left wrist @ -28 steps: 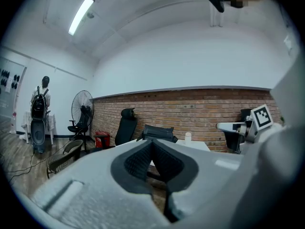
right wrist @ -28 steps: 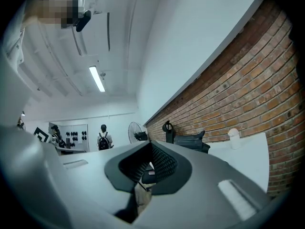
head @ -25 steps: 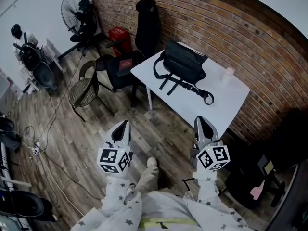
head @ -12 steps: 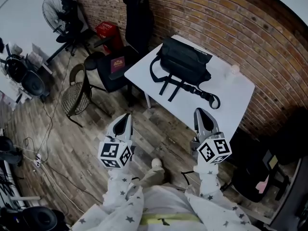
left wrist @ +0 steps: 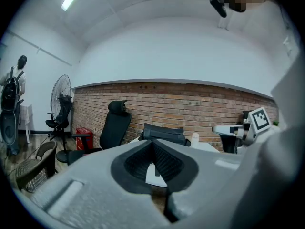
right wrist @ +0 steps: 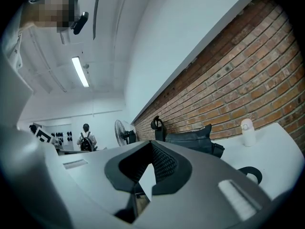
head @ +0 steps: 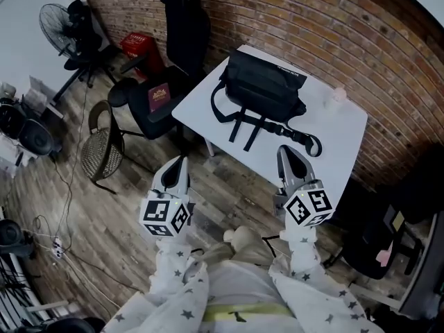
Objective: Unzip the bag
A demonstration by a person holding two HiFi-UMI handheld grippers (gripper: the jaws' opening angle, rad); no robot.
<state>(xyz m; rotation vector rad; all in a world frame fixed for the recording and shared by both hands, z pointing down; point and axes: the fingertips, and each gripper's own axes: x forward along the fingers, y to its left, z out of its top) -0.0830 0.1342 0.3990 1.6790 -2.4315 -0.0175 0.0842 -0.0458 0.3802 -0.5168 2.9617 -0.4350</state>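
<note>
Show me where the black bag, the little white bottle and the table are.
black bag (head: 267,87): head view, middle of its top panel.
little white bottle (head: 338,95): head view, its body.
table (head: 341,141): head view, bare top near right edge.

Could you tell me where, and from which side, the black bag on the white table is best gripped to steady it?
Probably the left end of the black bag, pinched at its top edge, coming from the near side of the table. The bag lies wide and low, and its straps trail loose toward that side, so they would steady nothing. The zip pull cannot be made out.
</note>
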